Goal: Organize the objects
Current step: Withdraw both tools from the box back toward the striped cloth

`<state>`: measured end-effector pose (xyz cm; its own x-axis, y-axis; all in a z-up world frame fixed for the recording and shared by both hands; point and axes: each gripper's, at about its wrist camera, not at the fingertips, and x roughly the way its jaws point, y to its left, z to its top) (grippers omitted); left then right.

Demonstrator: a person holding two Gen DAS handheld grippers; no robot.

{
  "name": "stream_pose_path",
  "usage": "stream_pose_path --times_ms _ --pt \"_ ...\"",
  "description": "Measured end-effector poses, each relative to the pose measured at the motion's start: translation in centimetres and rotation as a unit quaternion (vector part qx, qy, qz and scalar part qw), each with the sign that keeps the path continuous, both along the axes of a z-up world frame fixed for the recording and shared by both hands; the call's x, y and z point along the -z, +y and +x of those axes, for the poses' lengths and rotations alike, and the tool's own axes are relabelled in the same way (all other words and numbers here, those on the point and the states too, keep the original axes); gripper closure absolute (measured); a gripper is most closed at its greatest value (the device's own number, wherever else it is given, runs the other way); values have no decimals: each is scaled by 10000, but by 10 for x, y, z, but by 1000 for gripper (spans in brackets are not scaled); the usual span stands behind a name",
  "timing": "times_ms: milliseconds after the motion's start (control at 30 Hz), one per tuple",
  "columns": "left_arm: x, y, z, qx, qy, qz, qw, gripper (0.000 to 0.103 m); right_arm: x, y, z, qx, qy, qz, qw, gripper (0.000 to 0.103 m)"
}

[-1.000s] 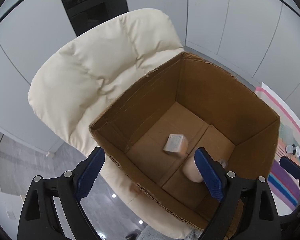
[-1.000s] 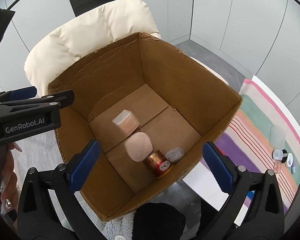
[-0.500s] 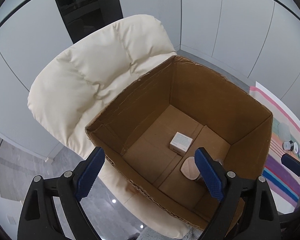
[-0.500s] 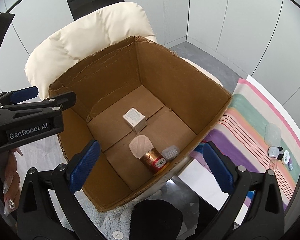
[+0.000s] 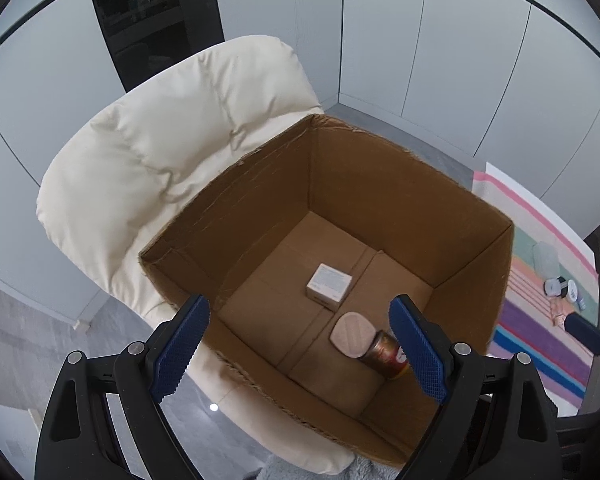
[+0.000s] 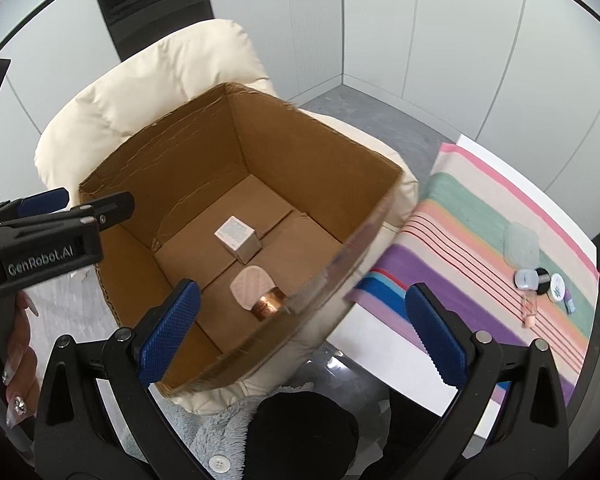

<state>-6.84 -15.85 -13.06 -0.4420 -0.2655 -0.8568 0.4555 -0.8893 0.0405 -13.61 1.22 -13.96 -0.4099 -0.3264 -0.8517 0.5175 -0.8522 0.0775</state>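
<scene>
An open cardboard box [image 5: 384, 184] [image 6: 308, 148] sits on a cream padded chair [image 5: 172, 152] [image 6: 148, 92]. Inside lie a small white carton [image 5: 329, 282] [image 6: 237, 237], a pink flat compact [image 5: 350, 334] [image 6: 252, 285] and a gold-red can [image 5: 386, 356] [image 6: 269, 305]. My left gripper [image 5: 300, 352] is open and empty above the box's near rim. My right gripper [image 6: 300, 332] is open and empty above the box's right corner. Small jars [image 6: 540, 282] [image 5: 560, 287] and a clear case [image 6: 522, 245] lie on a striped cloth [image 6: 460, 256] to the right.
White wall panels and a dark door [image 5: 156, 20] stand behind the chair. The left gripper's body [image 6: 40, 236] shows at the left of the right wrist view. A grey floor [image 5: 28, 344] lies below the chair. The person's fuzzy clothing [image 6: 228, 440] is at the bottom.
The white carton and the pink compact have dropped and come to rest on the box floor. Both grippers have pulled back; the right one has swung right toward the striped cloth.
</scene>
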Motion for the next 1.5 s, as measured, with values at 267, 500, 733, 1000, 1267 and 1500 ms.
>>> stream_pose_path --times_ms 267,500,733,1000,1267,1500 --pt "-10 37 -21 391 191 -141 9990 11 -2 38 -3 406 64 112 9991 0" --pt "-13 78 -44 808 253 -132 9963 11 -2 85 -11 889 79 132 9959 0" --pt "-10 130 -66 1276 199 -117 9916 11 2 142 -17 1412 50 104 9899 0" --pt "0 191 -89 1821 16 -292 9828 11 15 218 -26 2030 -89 -14 9791 0" --pt "17 235 -106 2207 -256 -384 9742 11 41 289 -35 2574 -249 -104 9659 0" --pt "44 262 -120 2513 -565 -312 9657 11 70 343 -47 3026 -427 -99 9521 0"
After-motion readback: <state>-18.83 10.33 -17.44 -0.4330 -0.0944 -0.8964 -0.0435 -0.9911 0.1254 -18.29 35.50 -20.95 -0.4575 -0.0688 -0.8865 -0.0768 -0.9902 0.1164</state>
